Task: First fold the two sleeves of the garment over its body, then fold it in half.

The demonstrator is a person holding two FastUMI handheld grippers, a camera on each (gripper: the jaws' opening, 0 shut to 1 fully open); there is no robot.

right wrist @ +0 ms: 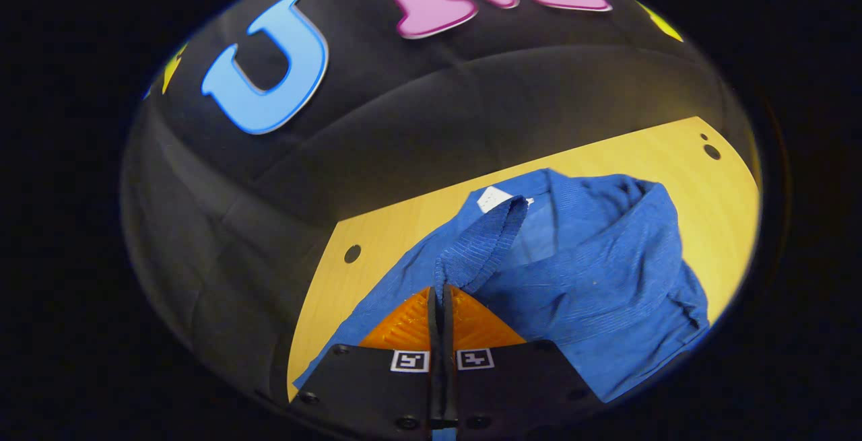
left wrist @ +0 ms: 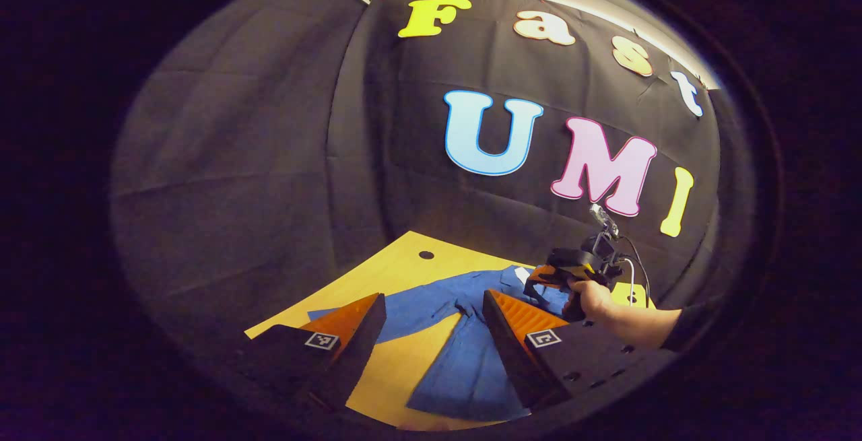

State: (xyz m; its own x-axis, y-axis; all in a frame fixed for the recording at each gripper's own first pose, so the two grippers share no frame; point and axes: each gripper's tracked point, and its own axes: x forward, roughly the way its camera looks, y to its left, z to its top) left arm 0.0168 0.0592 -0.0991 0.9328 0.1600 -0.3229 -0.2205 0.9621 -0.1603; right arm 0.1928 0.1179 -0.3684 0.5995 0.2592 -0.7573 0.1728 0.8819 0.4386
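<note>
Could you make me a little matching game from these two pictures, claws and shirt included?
Things:
1. left claw
2. right claw
3. blue garment
4. table

States:
a. pinched shut on a cuff
b. yellow wood with round holes
c. fingers spread apart, holding nothing
d. lying rumpled on the table

Pairs: 1-c, 2-a, 3-d, 4-b
</note>
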